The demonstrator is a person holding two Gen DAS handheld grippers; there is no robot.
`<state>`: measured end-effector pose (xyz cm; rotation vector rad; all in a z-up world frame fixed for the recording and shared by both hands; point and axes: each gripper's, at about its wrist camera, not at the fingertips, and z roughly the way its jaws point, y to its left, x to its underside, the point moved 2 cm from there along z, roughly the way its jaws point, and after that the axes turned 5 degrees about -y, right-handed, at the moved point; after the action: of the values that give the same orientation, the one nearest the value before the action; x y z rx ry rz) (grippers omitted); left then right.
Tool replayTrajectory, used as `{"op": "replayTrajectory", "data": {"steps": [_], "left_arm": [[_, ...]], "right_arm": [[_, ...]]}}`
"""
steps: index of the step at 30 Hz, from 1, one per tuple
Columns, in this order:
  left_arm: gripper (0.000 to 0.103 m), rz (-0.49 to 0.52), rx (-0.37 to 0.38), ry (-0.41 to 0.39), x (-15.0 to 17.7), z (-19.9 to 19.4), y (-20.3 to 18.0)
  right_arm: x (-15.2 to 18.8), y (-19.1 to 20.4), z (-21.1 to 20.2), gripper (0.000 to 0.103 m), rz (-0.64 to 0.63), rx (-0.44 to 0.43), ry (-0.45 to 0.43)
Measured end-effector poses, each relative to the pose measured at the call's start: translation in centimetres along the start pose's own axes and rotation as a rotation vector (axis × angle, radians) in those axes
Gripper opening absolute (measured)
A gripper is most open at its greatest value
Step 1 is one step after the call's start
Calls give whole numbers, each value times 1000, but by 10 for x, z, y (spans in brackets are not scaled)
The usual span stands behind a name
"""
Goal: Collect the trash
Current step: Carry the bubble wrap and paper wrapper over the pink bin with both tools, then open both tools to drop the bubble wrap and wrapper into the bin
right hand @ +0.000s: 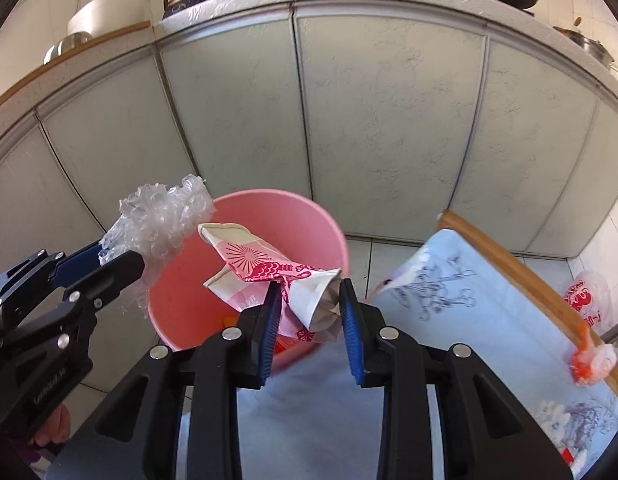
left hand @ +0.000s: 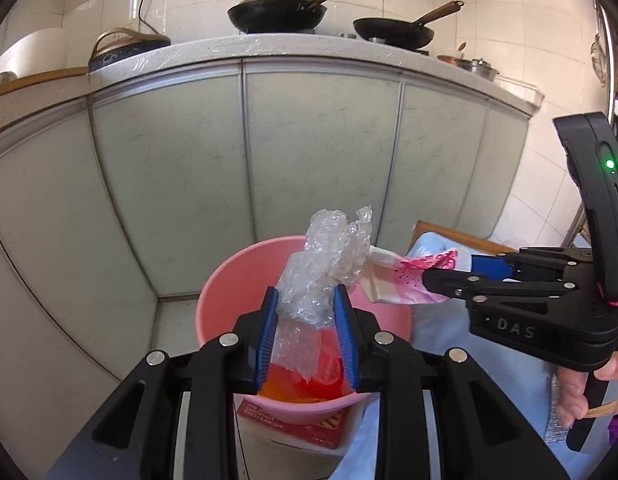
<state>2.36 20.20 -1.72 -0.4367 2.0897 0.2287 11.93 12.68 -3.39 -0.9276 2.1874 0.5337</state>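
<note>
Above the round pink plastic bucket (left hand: 229, 280), the left claw (left hand: 307, 300) pinches a crumpled clear bubble-wrap wad (left hand: 329, 252), while the right claw (right hand: 309, 292) pinches a crushed pink-and-white paper carton (right hand: 269, 268) beside it.

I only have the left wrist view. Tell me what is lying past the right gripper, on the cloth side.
Observer: An orange and white wrapper lies on the blue printed cloth, near its wooden edge.
Operator: Report anything on the floor beyond that edge.
Observer: A clear plastic bag with red print sits on the floor tiles there.
Operator: Confirm the right gripper's hold from its own side.
Observer: The right gripper is shut on the pink patterned packet, which sticks out over the pink bucket. The left gripper is shut on the bubble wrap.
</note>
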Motion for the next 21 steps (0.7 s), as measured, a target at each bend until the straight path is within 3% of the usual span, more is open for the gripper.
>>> {"op": "replayTrajectory", "data": {"steps": [14,21], "left_arm": [[31,-65,-49,167,32,47,24],[38,-95,-70,190,37,52,30]], "right_arm": [[7,12,47,30,-5,15,86],[8,17,58,31,2,-5,121]]}}
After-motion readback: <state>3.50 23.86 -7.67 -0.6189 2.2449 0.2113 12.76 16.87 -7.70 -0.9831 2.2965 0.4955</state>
